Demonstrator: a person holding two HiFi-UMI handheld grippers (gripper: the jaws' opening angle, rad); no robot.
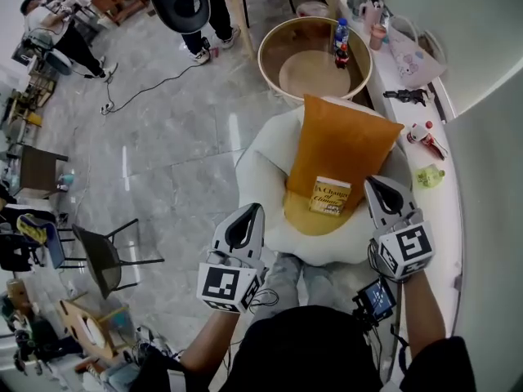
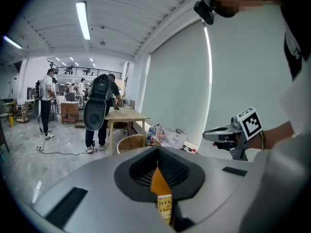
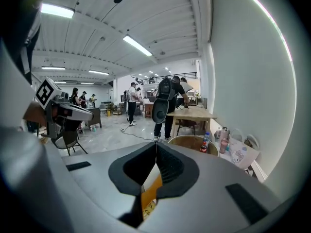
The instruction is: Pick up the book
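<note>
On the lower end of the orange cushion [image 1: 347, 141], itself propped on the white beanbag [image 1: 260, 170]: book [image 1: 330, 196], cover up, title legible from the operator side. Located ahead of and between the two tools. Right gripper [image 1: 373, 183]: clenched, nothing held, just beside the book's right edge (the nearer tool). Left gripper [image 1: 254, 211]: tips together, nothing held, farther off to the book's left. Long axis hard to judge; near square from the head view. Release the jaws before closing in on an edge, probably from the right.
</note>
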